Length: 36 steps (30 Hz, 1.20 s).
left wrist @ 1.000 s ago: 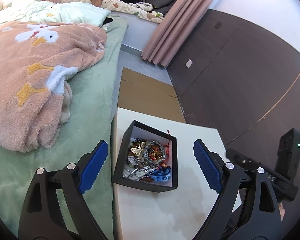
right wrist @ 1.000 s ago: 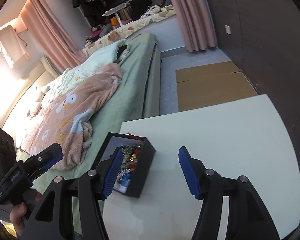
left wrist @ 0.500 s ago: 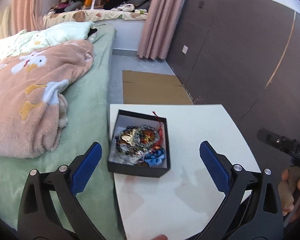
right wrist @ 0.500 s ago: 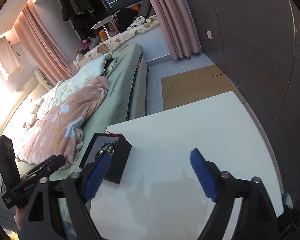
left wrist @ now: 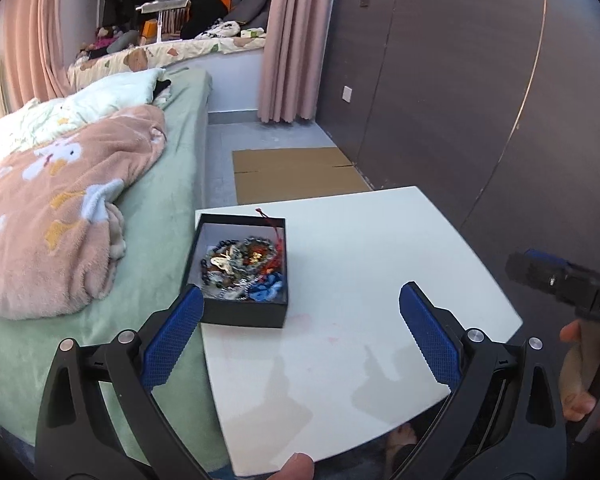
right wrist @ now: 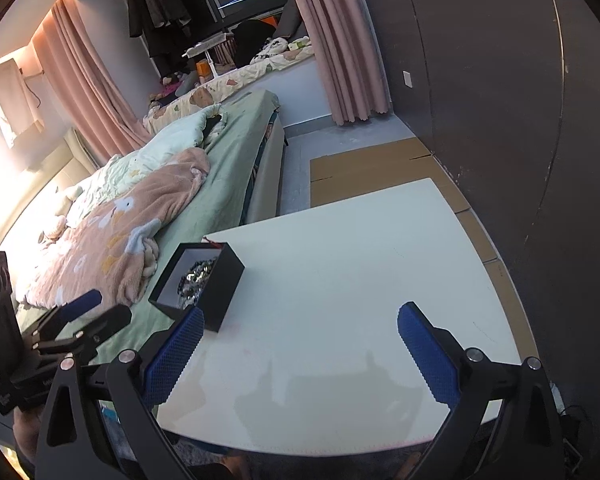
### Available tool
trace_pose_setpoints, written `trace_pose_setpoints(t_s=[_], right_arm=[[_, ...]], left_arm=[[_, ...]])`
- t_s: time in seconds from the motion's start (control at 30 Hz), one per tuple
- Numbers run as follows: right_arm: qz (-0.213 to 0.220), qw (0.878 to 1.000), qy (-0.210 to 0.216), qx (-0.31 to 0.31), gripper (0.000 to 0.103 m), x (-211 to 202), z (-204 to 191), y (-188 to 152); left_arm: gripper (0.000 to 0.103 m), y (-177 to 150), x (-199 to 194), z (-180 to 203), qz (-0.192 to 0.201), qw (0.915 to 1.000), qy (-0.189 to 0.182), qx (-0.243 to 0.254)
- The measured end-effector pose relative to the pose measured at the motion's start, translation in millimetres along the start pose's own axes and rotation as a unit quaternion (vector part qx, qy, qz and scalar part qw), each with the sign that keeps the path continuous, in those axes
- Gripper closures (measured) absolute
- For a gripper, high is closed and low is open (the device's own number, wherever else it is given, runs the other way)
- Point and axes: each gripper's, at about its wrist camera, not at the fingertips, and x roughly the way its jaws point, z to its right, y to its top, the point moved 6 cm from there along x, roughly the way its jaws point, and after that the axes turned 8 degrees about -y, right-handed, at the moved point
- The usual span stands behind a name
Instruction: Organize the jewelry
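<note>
At the table's left edge sits the black box of tangled jewelry, probably light, snag-prone; pinch one strand. Left gripper and right gripper hover spread, empty.

Your left gripper hangs level with its blue-padded fingers spread wide and nothing between them. Your right gripper is in the same state, fingers wide apart and unloaded. Your right hand is wrapped round its handle at the edge of the left view, thumb up top; your left hand is barely visible.
</note>
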Motion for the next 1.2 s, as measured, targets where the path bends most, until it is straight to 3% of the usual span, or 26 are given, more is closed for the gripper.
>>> trace_pose_setpoints(t_s=[0.57, 1.2], right_arm=[[0.005, 0.999, 0.012, -0.031, 0.008, -11.4, 0.4, -9.8], [0.011, 0.999, 0.003, -0.044, 0.008, -8.8, -0.4, -9.3]], left_arm=[[0.005, -5.0, -5.4, -1.5, -0.005, 0.9991, 0.043, -0.001], [0.005, -0.8, -5.3, 0.0, 0.023, 0.9982, 0.054, 0.002]])
